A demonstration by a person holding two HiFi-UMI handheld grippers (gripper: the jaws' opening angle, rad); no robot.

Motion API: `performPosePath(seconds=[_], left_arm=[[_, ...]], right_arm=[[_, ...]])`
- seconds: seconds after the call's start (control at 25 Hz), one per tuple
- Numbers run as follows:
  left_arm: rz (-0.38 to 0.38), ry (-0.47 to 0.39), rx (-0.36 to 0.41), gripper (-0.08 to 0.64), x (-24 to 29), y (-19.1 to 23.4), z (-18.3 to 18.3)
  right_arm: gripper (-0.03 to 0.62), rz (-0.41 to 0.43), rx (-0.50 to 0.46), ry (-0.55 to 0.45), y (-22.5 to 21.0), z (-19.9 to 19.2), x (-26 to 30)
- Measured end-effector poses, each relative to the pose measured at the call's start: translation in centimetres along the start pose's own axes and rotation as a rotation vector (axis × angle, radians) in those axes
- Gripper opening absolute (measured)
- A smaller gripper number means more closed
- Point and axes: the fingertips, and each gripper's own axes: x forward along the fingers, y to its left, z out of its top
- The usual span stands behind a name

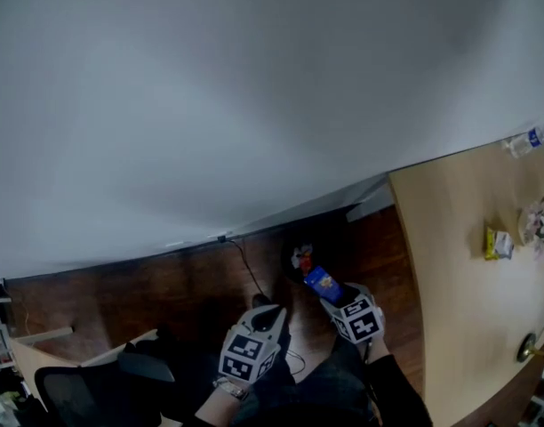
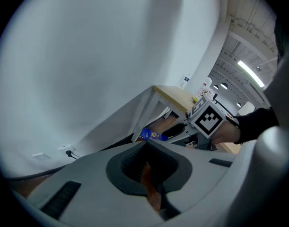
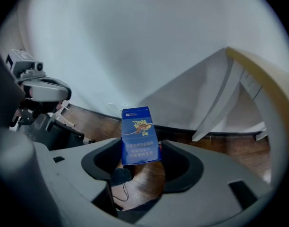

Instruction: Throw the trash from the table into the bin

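Note:
My right gripper [image 1: 330,294] is shut on a small blue carton [image 1: 324,282], held over the dark wooden floor just this side of the dark bin [image 1: 291,272], which has red and white trash inside. In the right gripper view the blue carton [image 3: 140,136] stands upright between the two jaws [image 3: 140,157]. My left gripper [image 1: 266,305] hangs beside it on the left, jaws close together with nothing between them [image 2: 147,167]. From the left gripper view the blue carton [image 2: 149,135] shows ahead.
The wooden table [image 1: 450,265] runs along the right, carrying a yellow packet [image 1: 497,243], crumpled wrappers [image 1: 540,225] and a plastic bottle [image 1: 528,140]. A cable [image 1: 250,274] trails over the floor. A black office chair [image 1: 85,390] stands lower left. The white wall fills the far side.

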Motion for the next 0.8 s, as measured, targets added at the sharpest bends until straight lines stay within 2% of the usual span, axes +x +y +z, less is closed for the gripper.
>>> performPosePath(seconds=[0.24,0.44,0.72,0.8], left_arm=[[-0.032,0.054,-0.039,0.005,4.7,2.4,-3.6],[-0.041,0.065,-0.056,0.005,7.1,2.9,-5.2],[-0.039,0.089,-0.096,0.005,8.7,3.9,-7.4],[-0.039,0.094,-0.106,0.005,8.8,3.8,-7.7]], right_arm=[[0.272,-0.040,0.052,0.062,-2.5,-1.2,10.0],[0.273,-0.071,0.068,0.123,-4.3,-2.5,16.8],[0.283,-0.087,0.138,0.140,-5.4,-2.7,21.9],[0.338,-0.070,0.144,0.115,-5.0,-2.1,22.1]])
